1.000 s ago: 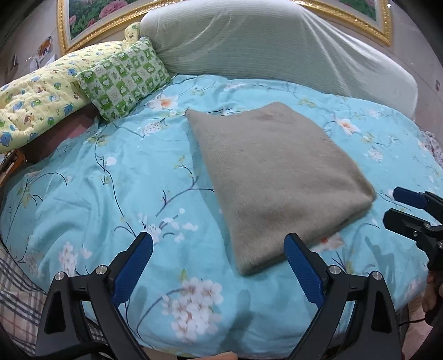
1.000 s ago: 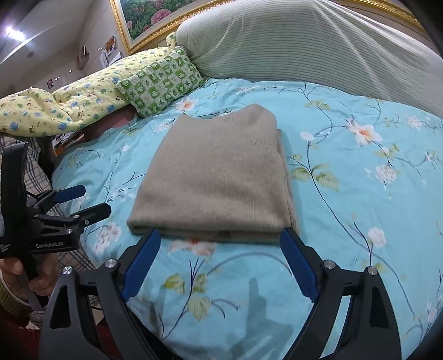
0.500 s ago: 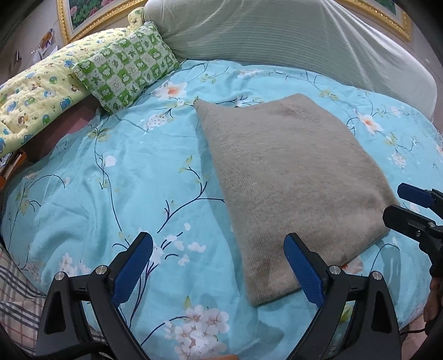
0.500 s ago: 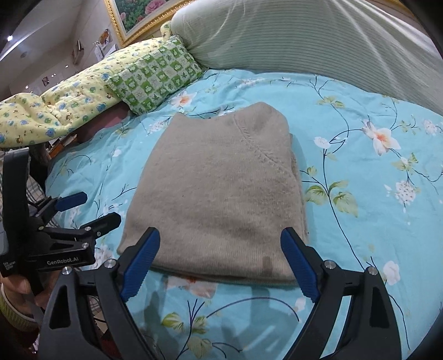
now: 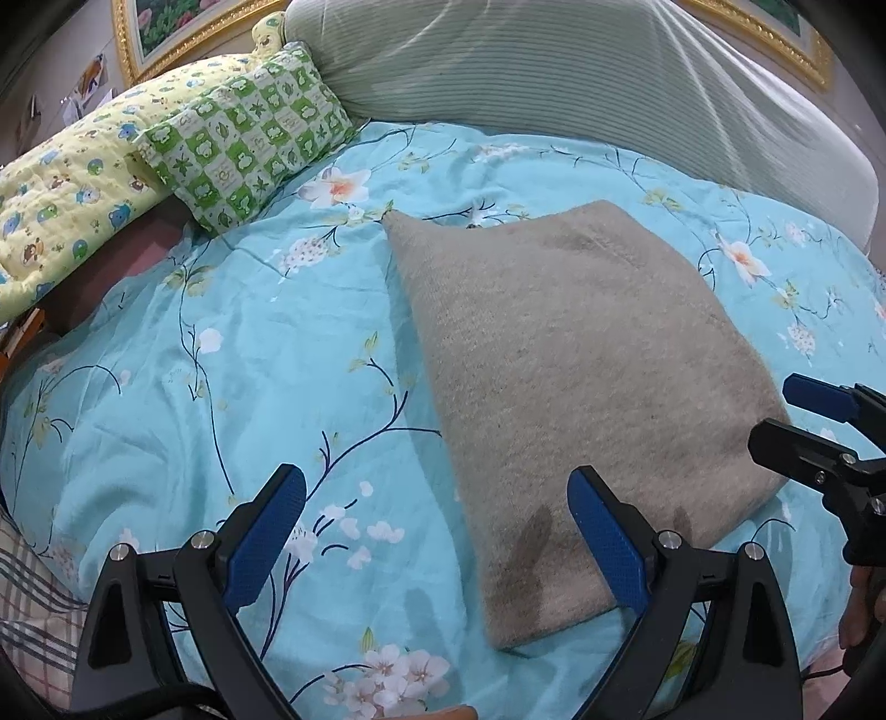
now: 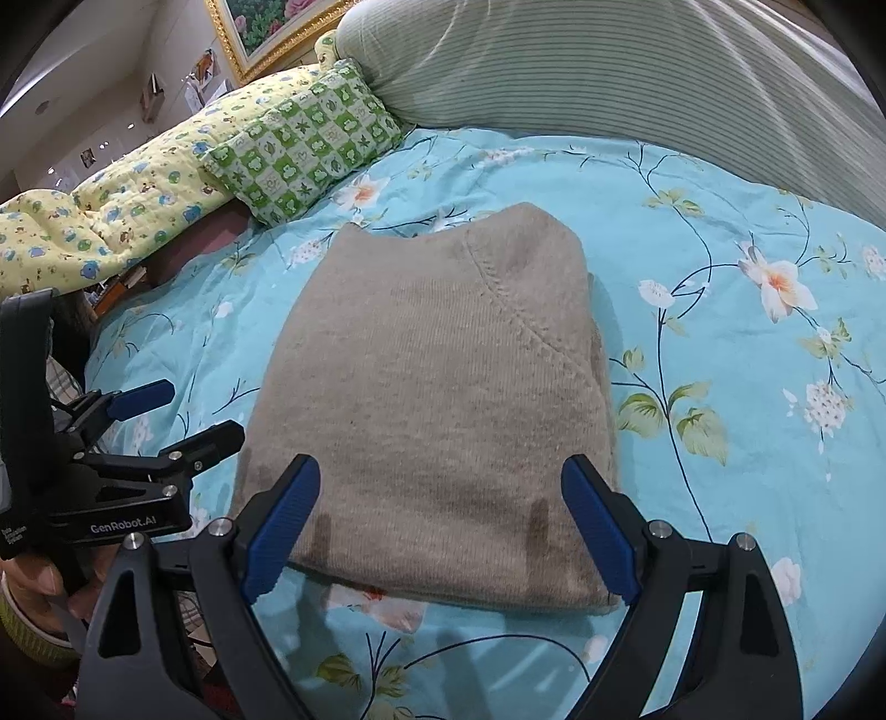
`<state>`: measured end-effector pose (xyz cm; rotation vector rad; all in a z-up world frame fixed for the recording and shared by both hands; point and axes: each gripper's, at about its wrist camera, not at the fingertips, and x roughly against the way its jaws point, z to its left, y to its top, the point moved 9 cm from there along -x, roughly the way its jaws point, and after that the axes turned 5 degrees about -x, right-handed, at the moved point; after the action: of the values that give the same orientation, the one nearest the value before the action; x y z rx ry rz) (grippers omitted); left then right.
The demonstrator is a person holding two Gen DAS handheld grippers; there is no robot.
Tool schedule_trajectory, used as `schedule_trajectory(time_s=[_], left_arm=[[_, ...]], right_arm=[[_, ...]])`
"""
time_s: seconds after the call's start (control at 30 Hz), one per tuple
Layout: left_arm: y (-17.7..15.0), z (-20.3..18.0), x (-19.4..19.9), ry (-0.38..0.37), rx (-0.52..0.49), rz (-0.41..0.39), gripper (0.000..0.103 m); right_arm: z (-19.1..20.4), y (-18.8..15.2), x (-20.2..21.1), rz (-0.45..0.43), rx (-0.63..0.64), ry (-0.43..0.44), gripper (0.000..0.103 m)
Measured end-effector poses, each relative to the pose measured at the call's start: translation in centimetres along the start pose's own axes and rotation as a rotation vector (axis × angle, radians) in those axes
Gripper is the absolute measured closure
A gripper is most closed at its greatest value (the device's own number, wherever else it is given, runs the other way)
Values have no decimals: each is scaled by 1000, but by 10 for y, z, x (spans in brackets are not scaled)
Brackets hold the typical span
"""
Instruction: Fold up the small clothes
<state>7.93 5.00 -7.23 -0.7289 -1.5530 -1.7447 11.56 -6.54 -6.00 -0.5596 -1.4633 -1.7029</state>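
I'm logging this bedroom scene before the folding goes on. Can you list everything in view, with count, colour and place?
sweater: one, beige-grey knit, folded into a rectangle, lying flat in the middle of the bed
bedspread: one, turquoise with white blossoms, covering the bed
checked pillow: one, green and white, at the far left of the bed
quilt: one, yellow with cartoon animals, left of the checked pillow
striped cushion: one, pale green, across the far side of the bed
picture frame: gold, on the wall behind
left hand-held gripper: black with blue pads, open, empty, at the sweater's near left corner
right hand-held gripper: same colours, open, empty, over the sweater's near edge
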Motion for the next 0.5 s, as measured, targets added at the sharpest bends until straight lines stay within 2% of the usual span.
schedule_trajectory(time_s=[0.5], left_arm=[[2, 2, 1, 2, 10, 4, 7]], right_arm=[[2, 5, -10, 28, -1, 9, 14]])
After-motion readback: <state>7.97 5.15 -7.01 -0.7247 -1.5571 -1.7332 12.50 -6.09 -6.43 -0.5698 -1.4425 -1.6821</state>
